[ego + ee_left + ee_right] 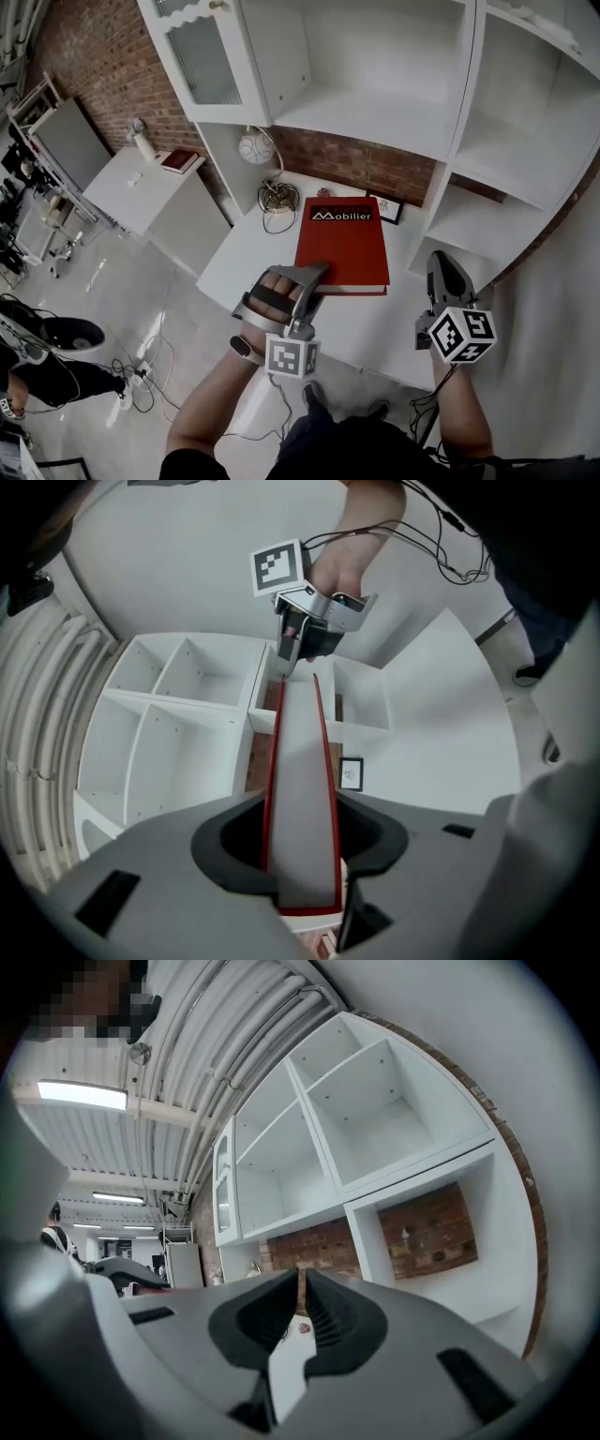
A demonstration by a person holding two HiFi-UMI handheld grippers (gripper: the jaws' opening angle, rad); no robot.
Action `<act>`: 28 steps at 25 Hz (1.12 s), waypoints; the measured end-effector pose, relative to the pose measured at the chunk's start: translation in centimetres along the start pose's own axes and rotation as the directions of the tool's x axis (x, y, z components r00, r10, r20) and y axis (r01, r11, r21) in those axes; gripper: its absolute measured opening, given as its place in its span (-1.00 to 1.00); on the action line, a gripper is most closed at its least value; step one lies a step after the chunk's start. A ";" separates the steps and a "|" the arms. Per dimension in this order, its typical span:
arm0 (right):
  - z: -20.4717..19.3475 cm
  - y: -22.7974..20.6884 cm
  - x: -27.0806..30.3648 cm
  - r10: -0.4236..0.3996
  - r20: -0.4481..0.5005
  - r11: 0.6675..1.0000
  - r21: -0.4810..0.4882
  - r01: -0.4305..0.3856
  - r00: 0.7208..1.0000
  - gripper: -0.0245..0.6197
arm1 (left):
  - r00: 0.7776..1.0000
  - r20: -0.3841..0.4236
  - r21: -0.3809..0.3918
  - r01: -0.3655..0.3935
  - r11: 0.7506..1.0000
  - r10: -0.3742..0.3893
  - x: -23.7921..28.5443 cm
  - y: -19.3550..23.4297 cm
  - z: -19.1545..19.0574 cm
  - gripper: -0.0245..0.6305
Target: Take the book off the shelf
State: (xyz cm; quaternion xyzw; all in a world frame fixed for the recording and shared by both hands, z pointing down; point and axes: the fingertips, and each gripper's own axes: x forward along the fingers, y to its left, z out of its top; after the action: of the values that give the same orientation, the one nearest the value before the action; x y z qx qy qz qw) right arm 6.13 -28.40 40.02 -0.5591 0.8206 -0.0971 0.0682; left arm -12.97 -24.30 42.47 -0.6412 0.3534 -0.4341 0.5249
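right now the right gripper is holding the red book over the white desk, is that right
No, it is the left gripper that holds the red book over the white desk, fingers clamped on its edge; the left gripper view shows it. The right gripper holds nothing.

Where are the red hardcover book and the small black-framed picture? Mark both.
red hardcover book [342,246], head view, middle of front cover.
small black-framed picture [387,208], head view, centre of its face.

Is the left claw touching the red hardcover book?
Touching. Left gripper view shows the left claw clamped on the red hardcover book, a jaw against each cover.
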 end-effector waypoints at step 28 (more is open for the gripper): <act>-8.4 -1.4 5.1 -0.190 -0.108 0.978 0.066 0.198 0.976 -0.86 | 0.887 0.154 -0.133 0.456 0.880 -0.436 9.0 -21.9 -6.9 -0.42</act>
State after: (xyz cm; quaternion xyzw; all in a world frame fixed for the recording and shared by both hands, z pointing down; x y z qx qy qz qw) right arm 3.68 -32.98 48.46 -0.6279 0.7601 -0.1627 0.0380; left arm -16.09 -30.67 66.14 -0.7714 0.1987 -0.4734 0.3760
